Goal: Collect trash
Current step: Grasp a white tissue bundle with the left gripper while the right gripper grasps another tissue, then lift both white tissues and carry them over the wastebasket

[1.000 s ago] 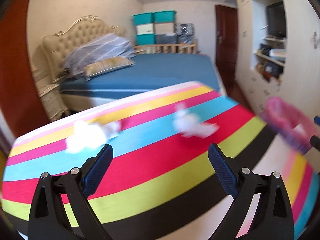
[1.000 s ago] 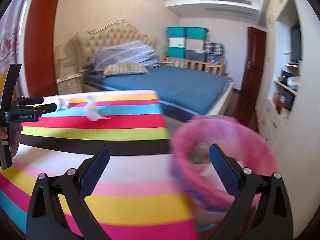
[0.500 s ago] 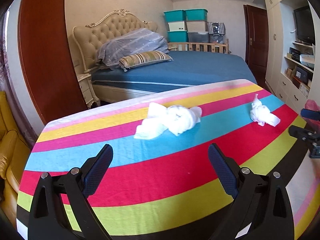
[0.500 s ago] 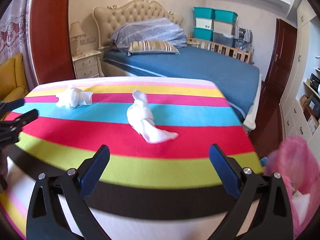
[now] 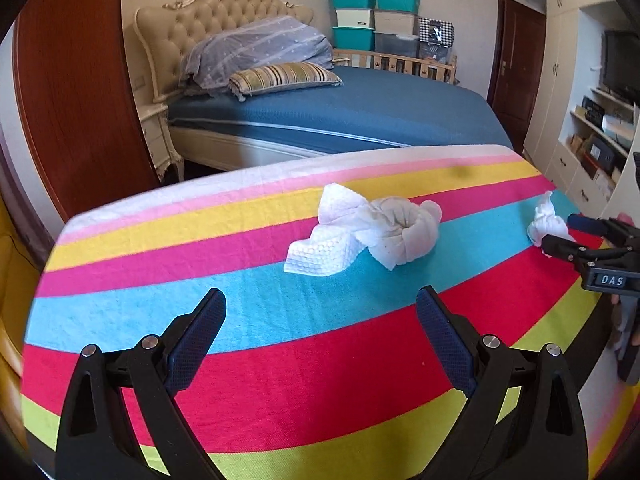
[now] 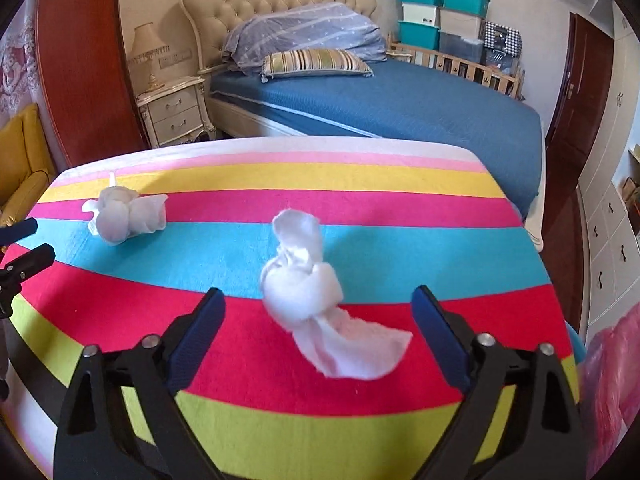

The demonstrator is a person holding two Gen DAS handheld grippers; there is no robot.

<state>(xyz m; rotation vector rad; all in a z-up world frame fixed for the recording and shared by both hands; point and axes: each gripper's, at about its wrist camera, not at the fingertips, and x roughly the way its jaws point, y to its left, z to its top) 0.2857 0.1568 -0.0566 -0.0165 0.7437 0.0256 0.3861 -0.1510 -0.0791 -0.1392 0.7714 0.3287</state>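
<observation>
Two hand-held grippers hover over a bench (image 5: pixel 120 280) covered with a cloth striped in pink, yellow, blue, red and green.

The left gripper (image 5: pixel 320 328) has its two blue-padded fingers (image 5: pixel 196 336) spread wide apart, holding nothing and touching nothing. Beyond it, on the blue and pink stripes, lies a large crumpled white paper towel (image 5: pixel 364 236), well apart from the fingers.

The right gripper (image 6: pixel 318 326) also has its fingers (image 6: pixel 438 334) spread wide and empty. A twisted white tissue (image 6: pixel 316 304) lies on the blue and red stripes, its near end reaching between the two fingers; whether it touches them cannot be told. In the left wrist view this tissue sits at the bench's far right, just behind the right gripper's tips.

At the far right edge of the right wrist view, beside the bench, a pink trash bag (image 6: pixel 612 380) shows in part. Behind the bench stands a bed (image 6: pixel 420 100) with a blue cover and a striped pillow (image 6: pixel 316 62).
</observation>
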